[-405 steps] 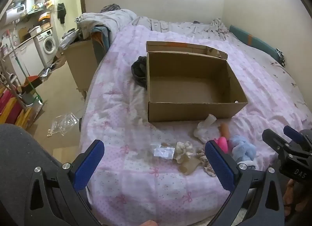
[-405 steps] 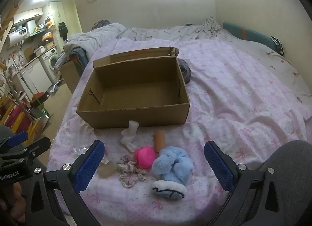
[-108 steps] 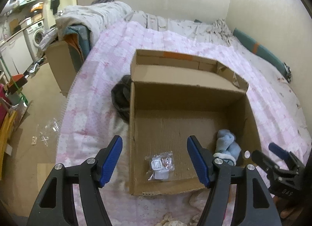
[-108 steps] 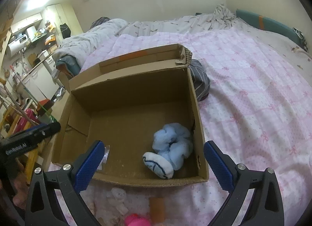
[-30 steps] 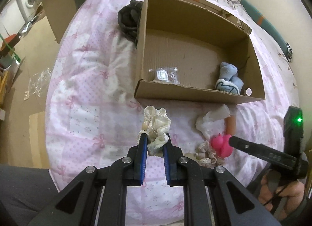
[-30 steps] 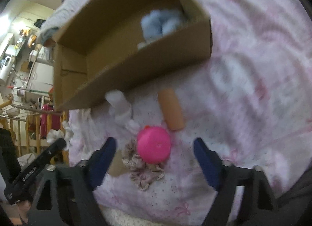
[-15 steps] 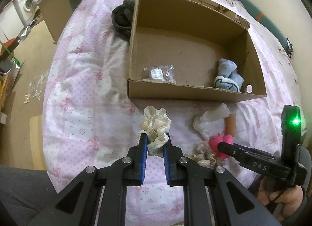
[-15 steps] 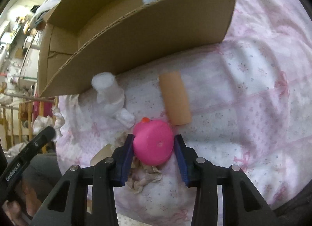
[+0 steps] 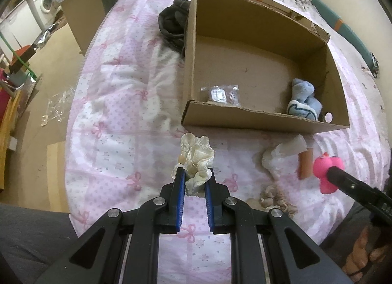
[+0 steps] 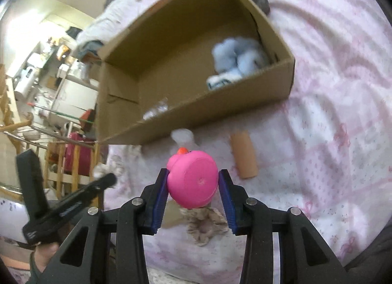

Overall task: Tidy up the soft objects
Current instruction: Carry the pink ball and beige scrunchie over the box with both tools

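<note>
An open cardboard box (image 9: 257, 119) sits on the pink bedspread; in it lie a light blue plush slipper (image 9: 303, 101) and a clear plastic packet (image 9: 220, 94). My left gripper (image 9: 193, 178) is shut on a cream ruffled scrunchie (image 9: 197, 159), held above the bed in front of the box. My right gripper (image 10: 193, 181) is shut on a pink rubber duck (image 10: 192, 182), lifted off the bed; the duck also shows in the left wrist view (image 9: 327, 168). The box (image 10: 196, 112) and slipper (image 10: 238, 62) show blurred in the right wrist view.
On the bed before the box lie a white sock (image 9: 281, 153), a tan cardboard tube (image 10: 243, 155) and a beige floral scrunchie (image 9: 275, 202). A dark garment (image 9: 172, 24) lies left of the box. The bed edge drops to the floor at left.
My right gripper has lifted the pink duck off the bed and tilted up toward the box. My left gripper still holds the cream scrunchie and has edged closer to the box.
</note>
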A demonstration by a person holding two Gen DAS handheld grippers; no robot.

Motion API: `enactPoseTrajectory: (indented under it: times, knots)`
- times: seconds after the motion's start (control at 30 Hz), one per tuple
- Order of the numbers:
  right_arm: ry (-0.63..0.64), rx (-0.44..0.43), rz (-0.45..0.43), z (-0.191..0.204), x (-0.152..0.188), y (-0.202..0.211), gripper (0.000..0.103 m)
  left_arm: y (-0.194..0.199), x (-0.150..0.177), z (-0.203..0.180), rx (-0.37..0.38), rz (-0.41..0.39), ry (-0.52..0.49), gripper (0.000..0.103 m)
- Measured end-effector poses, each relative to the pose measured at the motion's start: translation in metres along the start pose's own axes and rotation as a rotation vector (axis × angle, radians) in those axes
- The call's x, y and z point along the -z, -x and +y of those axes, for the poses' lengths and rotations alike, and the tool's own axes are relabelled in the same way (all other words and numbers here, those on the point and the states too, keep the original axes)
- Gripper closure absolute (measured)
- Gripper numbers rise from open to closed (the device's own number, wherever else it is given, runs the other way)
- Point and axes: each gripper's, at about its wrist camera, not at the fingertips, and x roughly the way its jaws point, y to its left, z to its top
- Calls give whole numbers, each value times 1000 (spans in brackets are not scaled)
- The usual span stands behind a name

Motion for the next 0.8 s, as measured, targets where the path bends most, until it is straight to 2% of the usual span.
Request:
enactPoseTrajectory:
  times: [0.13,0.3,0.43,0.53,0.67,0.8]
  knots:
    - [19,-2,-9,3,1,6,60,-2,0,-1,-18,-1,-6,89]
    - [23,28,35,1,0,-6,60,3,-1,7,-62,-35,20,89]
    - [30,-5,-2,2,-1,6,60,12,-3,13,-76,-71,47,89]
    - [39,-39,-55,5,-2,20,60,29,-5,16,-70,-129,58,89]
    - [74,-107,-182,12,-7,54,60,54,-12,16,-66,-207,66,89]
    - [94,-125,-258,15,-15,76,60,72,-28,14,-51,-252,67,89]
